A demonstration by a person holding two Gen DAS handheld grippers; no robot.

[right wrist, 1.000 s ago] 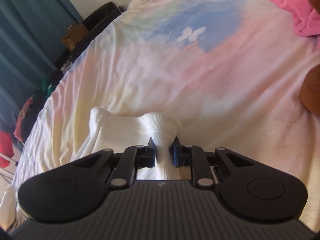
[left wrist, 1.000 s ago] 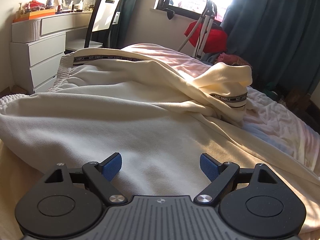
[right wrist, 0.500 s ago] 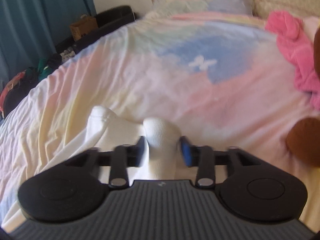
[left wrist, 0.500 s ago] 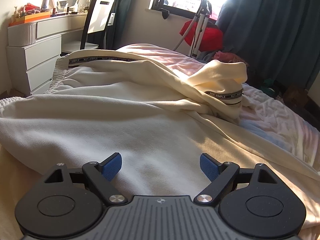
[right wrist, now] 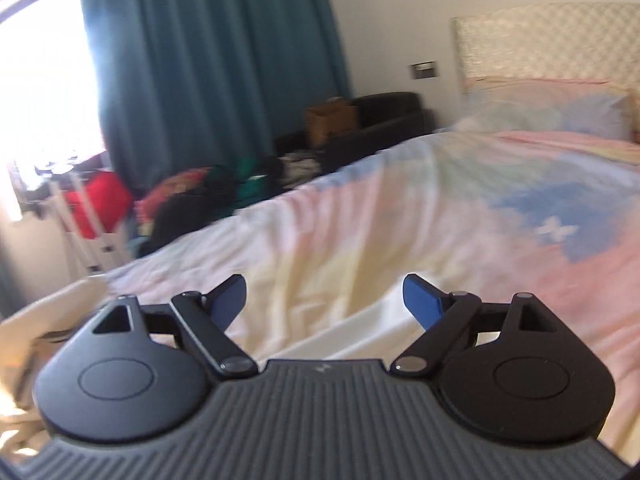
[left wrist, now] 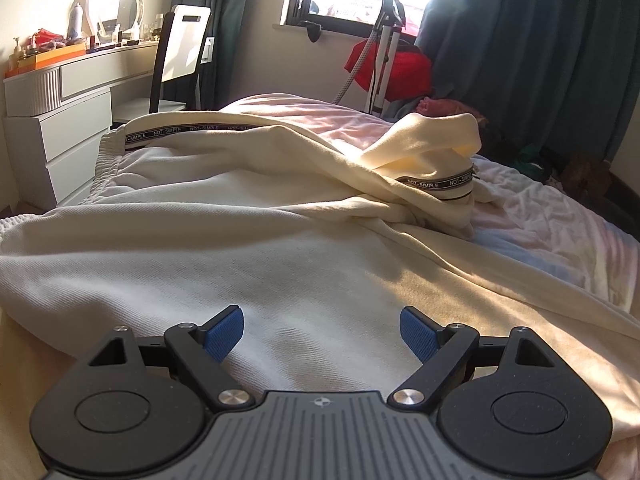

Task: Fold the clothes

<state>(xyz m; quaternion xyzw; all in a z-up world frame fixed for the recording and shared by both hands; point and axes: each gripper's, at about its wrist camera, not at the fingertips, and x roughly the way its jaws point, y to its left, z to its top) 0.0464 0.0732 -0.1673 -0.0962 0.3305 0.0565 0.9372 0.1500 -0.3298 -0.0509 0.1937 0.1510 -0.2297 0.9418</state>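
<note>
A cream garment (left wrist: 256, 232) with a black "NOT-SIMPLE" band lies spread over the bed (left wrist: 560, 232), bunched into a raised fold at the right (left wrist: 436, 148). My left gripper (left wrist: 322, 330) is open and empty, low over the garment's near part. My right gripper (right wrist: 325, 298) is open and empty above the pastel bedsheet (right wrist: 460, 232). In the right wrist view a part of the cream garment (right wrist: 48, 312) shows at the left edge. That view is blurred.
A white dresser (left wrist: 60, 128) and a chair (left wrist: 180, 52) stand left of the bed. A stand with red cloth (left wrist: 384, 64) is by the window. Clothes are piled on the floor (right wrist: 224, 192) beside dark curtains (right wrist: 208, 60). A pillow (right wrist: 552, 108) lies by the headboard.
My right gripper opened and let go of the white cuff it held, then swung up and left, away from it. My left gripper stayed open and shifted only slightly.
</note>
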